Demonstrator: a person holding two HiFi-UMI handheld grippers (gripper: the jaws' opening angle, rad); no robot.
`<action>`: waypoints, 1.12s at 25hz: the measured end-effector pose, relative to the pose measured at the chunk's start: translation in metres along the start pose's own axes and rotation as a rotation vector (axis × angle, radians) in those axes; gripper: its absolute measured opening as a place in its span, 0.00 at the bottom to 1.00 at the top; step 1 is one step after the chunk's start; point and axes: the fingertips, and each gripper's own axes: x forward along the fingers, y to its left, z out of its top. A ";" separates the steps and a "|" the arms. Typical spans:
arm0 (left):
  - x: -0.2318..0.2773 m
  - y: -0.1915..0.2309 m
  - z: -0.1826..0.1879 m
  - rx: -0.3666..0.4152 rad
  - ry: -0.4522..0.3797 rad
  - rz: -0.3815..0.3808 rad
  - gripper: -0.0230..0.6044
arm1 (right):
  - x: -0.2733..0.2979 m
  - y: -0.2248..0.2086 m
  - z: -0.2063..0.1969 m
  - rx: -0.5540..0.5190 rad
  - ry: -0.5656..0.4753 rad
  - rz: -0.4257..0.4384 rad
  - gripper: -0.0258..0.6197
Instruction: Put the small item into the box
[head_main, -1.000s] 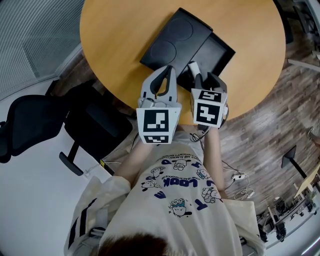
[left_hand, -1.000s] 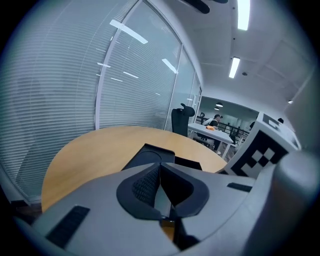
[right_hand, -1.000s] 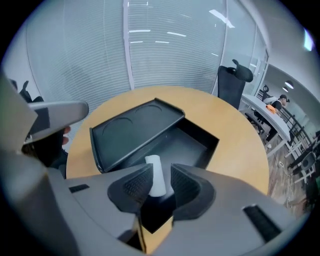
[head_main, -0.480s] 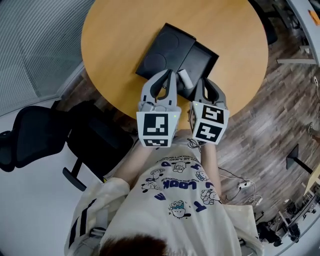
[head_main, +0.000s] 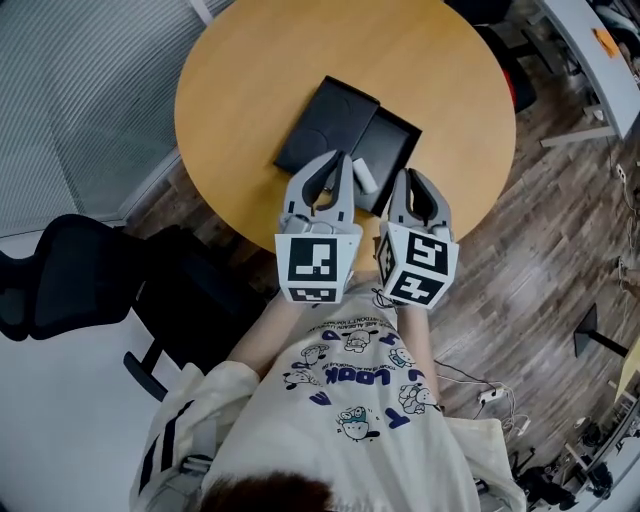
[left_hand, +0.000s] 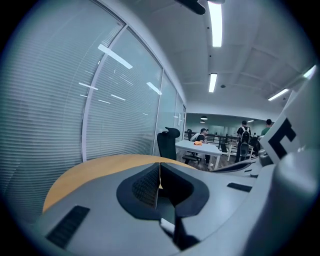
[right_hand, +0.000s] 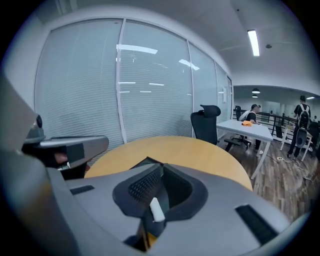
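Observation:
A black box lies open on the round wooden table (head_main: 250, 90), its lid (head_main: 325, 125) on the left and its tray (head_main: 395, 145) on the right. The small white item (head_main: 365, 177) rests at the tray's near corner, between the two gripper tips. My left gripper (head_main: 345, 166) hovers just left of it, shut with nothing held; its pads (left_hand: 159, 175) meet in a line. My right gripper (head_main: 409, 182) hovers just right of the item, shut and empty. The white item (right_hand: 157, 209) shows through the gap under that gripper's pads.
A black office chair (head_main: 60, 280) stands on the floor left of the table. Blinds cover a glass wall (right_hand: 150, 90) behind the table. Another chair (right_hand: 207, 125), a white desk (right_hand: 250, 130) and several people are far off. Cables lie on the wooden floor (head_main: 480, 360).
The right gripper's jaws stood apart a second ago and are now together. The head view has pulled back, so the table and box look smaller. The item stays by the tray's near corner.

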 end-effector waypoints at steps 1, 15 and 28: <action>-0.002 0.002 0.001 0.002 -0.010 0.001 0.06 | -0.001 0.003 0.003 -0.001 -0.018 0.000 0.10; -0.018 0.007 0.022 0.037 -0.111 0.006 0.06 | -0.026 0.017 0.039 0.000 -0.256 -0.010 0.10; -0.029 0.002 0.022 0.056 -0.138 -0.007 0.06 | -0.041 0.020 0.040 -0.005 -0.312 -0.021 0.10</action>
